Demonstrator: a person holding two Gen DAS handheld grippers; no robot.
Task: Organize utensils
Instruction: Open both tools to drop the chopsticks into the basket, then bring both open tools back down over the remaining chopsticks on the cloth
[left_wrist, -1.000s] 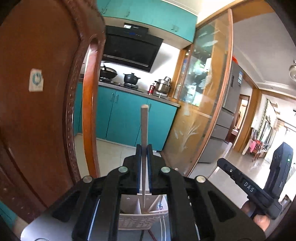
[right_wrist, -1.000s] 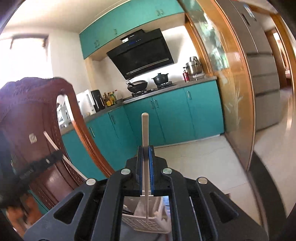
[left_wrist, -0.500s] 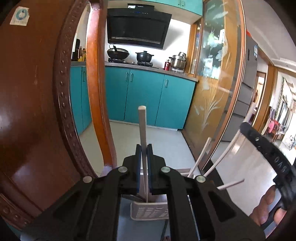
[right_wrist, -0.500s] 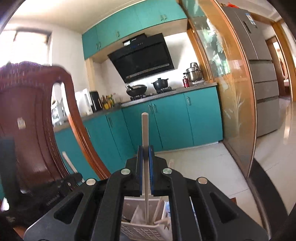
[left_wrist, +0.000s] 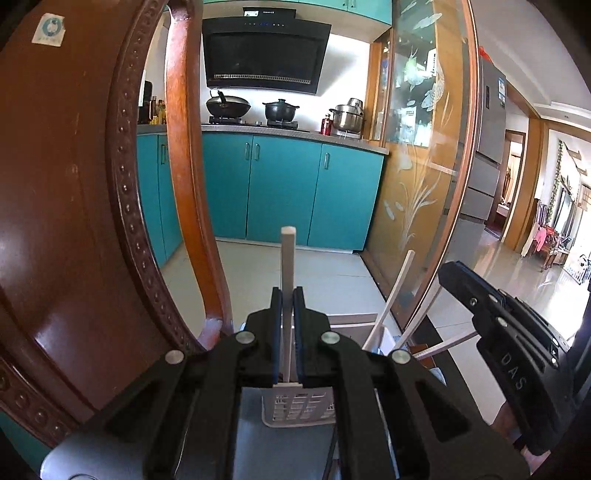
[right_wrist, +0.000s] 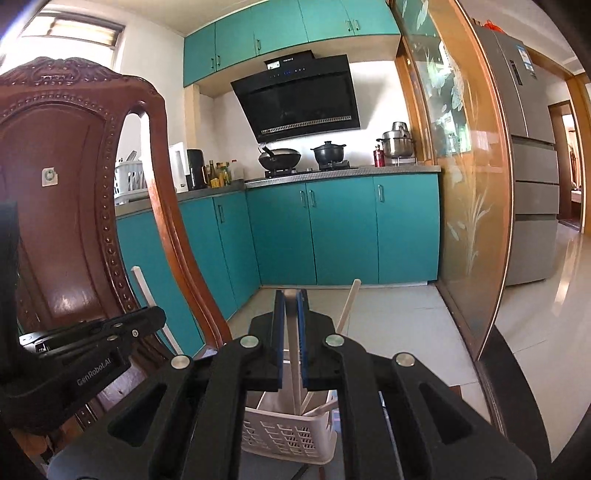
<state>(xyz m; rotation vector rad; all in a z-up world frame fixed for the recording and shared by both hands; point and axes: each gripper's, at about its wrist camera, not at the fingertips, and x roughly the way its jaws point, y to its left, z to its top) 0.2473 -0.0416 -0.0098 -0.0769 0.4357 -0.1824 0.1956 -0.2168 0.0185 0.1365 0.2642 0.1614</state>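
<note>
Already several white chopsticks (left_wrist: 388, 299) stand in the white slotted basket (right_wrist: 288, 435), while the left gripper (left_wrist: 287, 332) and right gripper (right_wrist: 290, 332) each pinch one chopstick above it, not yet released.

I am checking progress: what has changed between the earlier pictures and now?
Both hand-held grippers sank toward the white basket. The right hand-held gripper lowered its chopstick into it; the left hand-held gripper brought its chopstick just above. Both stayed shut.
</note>
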